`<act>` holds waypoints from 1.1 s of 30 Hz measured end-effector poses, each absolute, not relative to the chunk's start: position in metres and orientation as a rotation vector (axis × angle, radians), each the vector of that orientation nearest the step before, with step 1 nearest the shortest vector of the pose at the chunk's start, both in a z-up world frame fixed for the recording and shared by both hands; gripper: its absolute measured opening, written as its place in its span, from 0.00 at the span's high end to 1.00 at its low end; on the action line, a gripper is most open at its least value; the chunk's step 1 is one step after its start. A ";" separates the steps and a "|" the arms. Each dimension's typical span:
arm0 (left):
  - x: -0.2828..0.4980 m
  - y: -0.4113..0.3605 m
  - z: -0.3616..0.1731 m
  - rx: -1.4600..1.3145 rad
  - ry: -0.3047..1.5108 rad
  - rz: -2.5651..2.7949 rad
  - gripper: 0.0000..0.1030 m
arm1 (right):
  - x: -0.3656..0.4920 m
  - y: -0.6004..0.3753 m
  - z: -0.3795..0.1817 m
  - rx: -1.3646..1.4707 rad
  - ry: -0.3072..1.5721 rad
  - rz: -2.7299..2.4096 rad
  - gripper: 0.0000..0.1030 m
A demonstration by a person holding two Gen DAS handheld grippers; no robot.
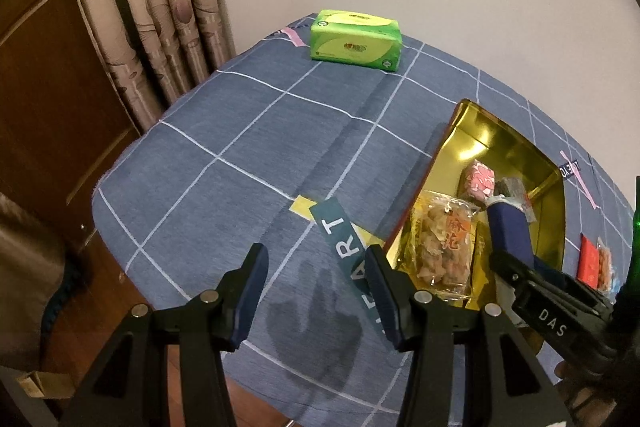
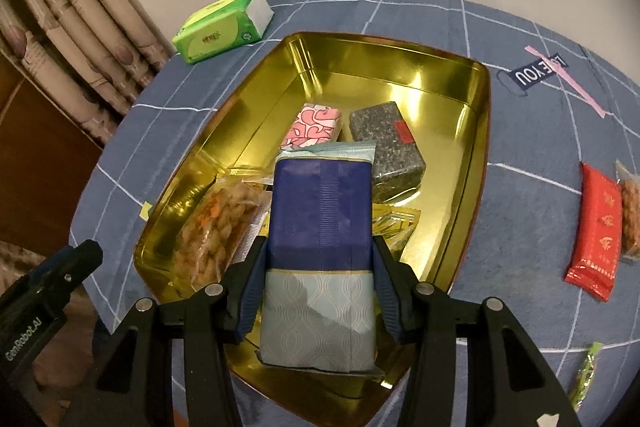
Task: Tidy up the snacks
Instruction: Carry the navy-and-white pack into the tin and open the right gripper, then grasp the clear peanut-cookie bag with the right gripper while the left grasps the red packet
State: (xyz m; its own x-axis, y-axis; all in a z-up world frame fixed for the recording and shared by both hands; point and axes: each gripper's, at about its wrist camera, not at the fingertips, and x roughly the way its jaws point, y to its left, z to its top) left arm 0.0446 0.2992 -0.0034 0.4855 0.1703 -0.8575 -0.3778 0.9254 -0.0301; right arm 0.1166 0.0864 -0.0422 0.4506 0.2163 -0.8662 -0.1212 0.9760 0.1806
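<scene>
The right gripper [image 2: 320,291] angles steeply downward, its blue pads [image 2: 250,291] clamped against both sides of a blue-and-grey packet [image 2: 320,227]. The left gripper [image 1: 316,295] tilts down alongside, jaws apart and empty.

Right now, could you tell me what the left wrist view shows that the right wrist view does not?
Only the left wrist view shows the open, empty left gripper above the HEART label. Only the right wrist view shows the green packet and the right gripper shut on the blue packet. Both show the gold tin, the tissue pack and the red packet.
</scene>
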 end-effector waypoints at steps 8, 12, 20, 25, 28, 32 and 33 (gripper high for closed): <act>0.046 0.296 -0.004 -0.213 1.015 0.331 0.50 | 0.115 0.090 -0.041 0.074 1.087 0.219 0.52; 0.046 0.296 -0.004 -0.212 1.016 0.329 0.50 | 0.113 0.089 -0.040 0.081 1.093 0.231 0.52; 0.046 0.295 -0.005 -0.203 1.015 0.329 0.50 | 0.100 0.085 -0.029 0.058 1.072 0.261 0.50; 0.046 0.294 -0.004 -0.197 1.010 0.333 0.50 | 0.087 0.071 -0.013 0.045 1.034 0.277 0.49; 0.046 0.293 -0.005 -0.192 1.011 0.332 0.50 | 0.082 0.052 -0.004 0.042 1.010 0.259 0.49; 0.046 0.292 -0.003 -0.181 1.008 0.332 0.50 | 0.077 0.013 0.006 0.047 0.984 0.209 0.49; 0.046 0.291 -0.003 -0.176 1.008 0.333 0.50 | 0.077 0.002 0.007 0.044 0.980 0.191 0.49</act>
State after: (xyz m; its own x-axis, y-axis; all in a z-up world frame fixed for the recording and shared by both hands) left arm 0.0460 0.2912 -0.0031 0.4890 0.1915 -0.8510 -0.3527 0.9357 0.0080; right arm 0.0775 0.0023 0.0071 0.5419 0.1804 -0.8208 -0.1404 0.9824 0.1232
